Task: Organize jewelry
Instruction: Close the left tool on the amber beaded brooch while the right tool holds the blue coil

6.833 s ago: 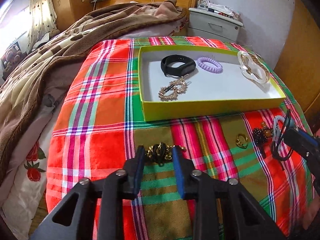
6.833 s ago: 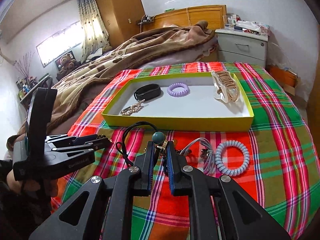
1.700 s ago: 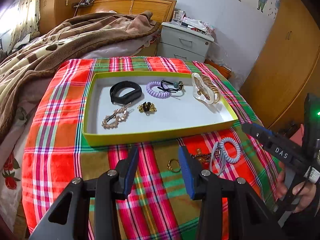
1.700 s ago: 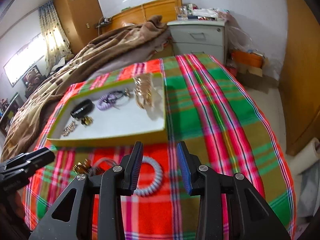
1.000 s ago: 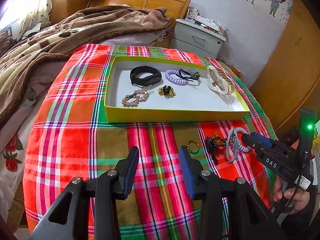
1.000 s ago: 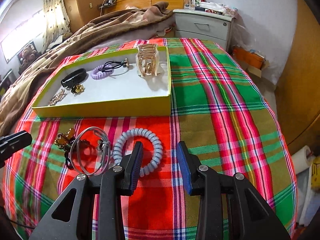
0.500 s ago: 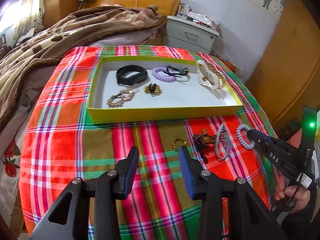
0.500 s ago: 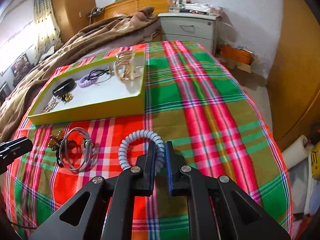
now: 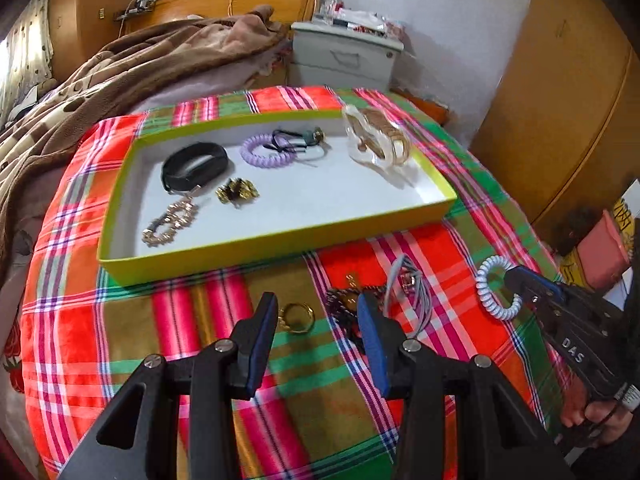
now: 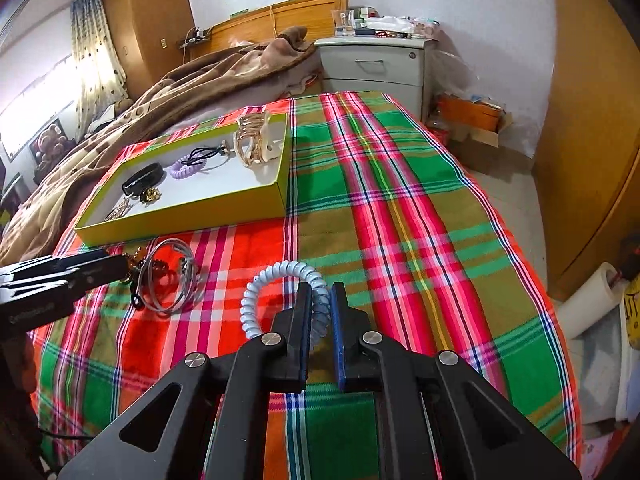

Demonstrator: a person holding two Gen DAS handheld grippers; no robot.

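In the left wrist view the left hand-held gripper hangs wide apart and empty around the gold ring on the plaid table, likely its next pick, while at 3 o'clock the right hand-held gripper pinches the pale coil hair tie, the yellow tray at 12 o'clock, unobstructed.
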